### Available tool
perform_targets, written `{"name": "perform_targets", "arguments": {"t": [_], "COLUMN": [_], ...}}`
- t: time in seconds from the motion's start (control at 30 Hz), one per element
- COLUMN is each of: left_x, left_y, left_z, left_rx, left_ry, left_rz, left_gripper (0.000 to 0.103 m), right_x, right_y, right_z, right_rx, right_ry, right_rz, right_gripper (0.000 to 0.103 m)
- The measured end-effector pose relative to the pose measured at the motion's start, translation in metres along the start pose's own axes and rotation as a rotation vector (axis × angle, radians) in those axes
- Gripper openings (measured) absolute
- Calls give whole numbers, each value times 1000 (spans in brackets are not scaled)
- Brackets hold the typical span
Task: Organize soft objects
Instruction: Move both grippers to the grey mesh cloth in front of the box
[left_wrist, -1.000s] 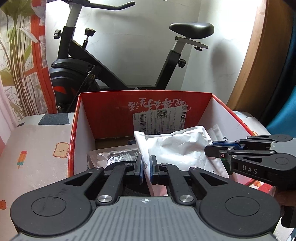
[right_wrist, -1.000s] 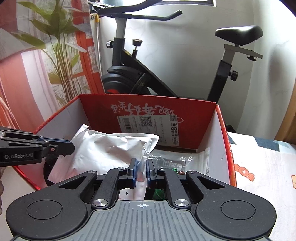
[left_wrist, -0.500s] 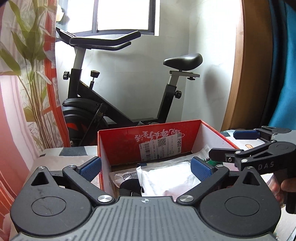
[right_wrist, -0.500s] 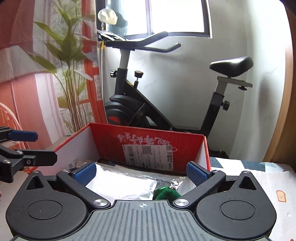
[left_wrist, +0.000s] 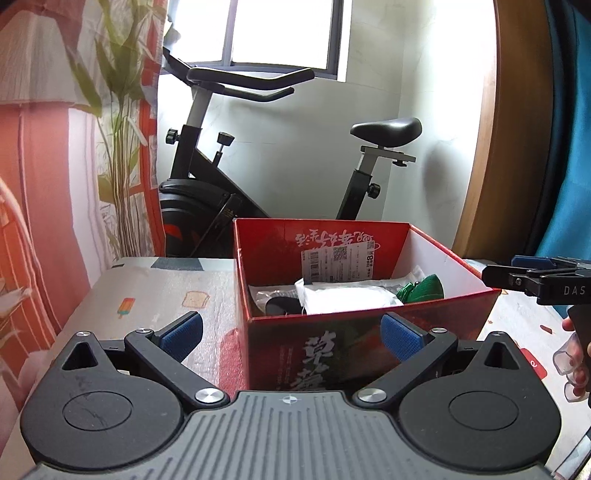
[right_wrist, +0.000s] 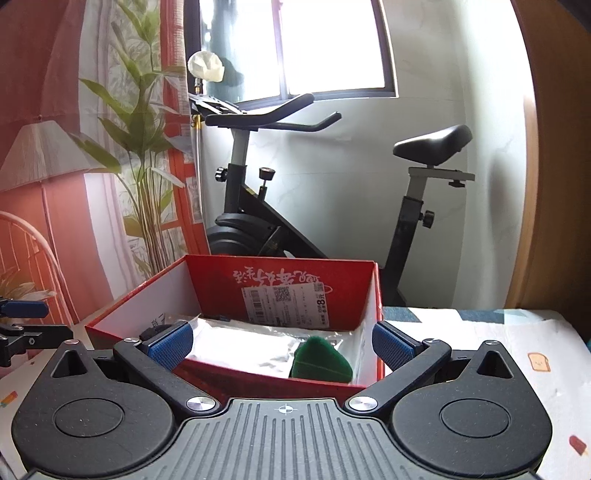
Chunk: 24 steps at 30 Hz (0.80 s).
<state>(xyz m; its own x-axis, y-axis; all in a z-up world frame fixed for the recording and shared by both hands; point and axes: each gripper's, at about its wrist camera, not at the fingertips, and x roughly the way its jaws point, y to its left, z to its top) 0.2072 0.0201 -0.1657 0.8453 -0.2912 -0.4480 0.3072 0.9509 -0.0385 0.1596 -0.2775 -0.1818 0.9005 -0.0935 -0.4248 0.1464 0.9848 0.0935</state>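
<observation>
A red cardboard box (left_wrist: 369, 325) stands on the patterned table; it also shows in the right wrist view (right_wrist: 273, 380). Inside lie a white soft pouch (left_wrist: 347, 300) (right_wrist: 240, 345), a green knitted item (left_wrist: 424, 290) (right_wrist: 319, 363) and a clear plastic bag with dark contents (left_wrist: 273, 299). My left gripper (left_wrist: 291, 336) is open and empty, in front of the box's near wall. My right gripper (right_wrist: 282, 345) is open and empty, just before the box's near rim. The right gripper's tips (left_wrist: 532, 273) show at the right edge of the left wrist view.
An exercise bike (left_wrist: 236, 199) (right_wrist: 258, 229) stands behind the table against the white wall. A printed curtain (left_wrist: 55, 184) hangs at the left. The tablecloth (left_wrist: 155, 295) (right_wrist: 480, 339) stretches to both sides of the box. A wooden door frame (left_wrist: 491, 147) is at the right.
Both grippers were shut on the white pouch over the box a second ago. They opened, let the pouch fall into the box, and pulled back and away from it.
</observation>
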Motion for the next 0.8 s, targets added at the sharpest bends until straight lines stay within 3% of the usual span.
{"name": "perform_targets", "arguments": {"t": [0.3, 0.5, 0.8], "left_x": [-21, -26, -16], "left_y": [8, 7, 11], "left_z": [-54, -79, -92], "left_rx": [-99, -138, -163], "left_ry": [22, 73, 128], "left_rz": [66, 66, 46], "left_gripper": [103, 103, 103], "right_x": [-28, -45, -40], "right_y": [-5, -6, -10], "right_z": [-74, -119, -138], "right_rx": [32, 66, 100], "right_ry": [27, 65, 123], "right_rz": [-72, -103, -98], "right_gripper": [103, 103, 103]}}
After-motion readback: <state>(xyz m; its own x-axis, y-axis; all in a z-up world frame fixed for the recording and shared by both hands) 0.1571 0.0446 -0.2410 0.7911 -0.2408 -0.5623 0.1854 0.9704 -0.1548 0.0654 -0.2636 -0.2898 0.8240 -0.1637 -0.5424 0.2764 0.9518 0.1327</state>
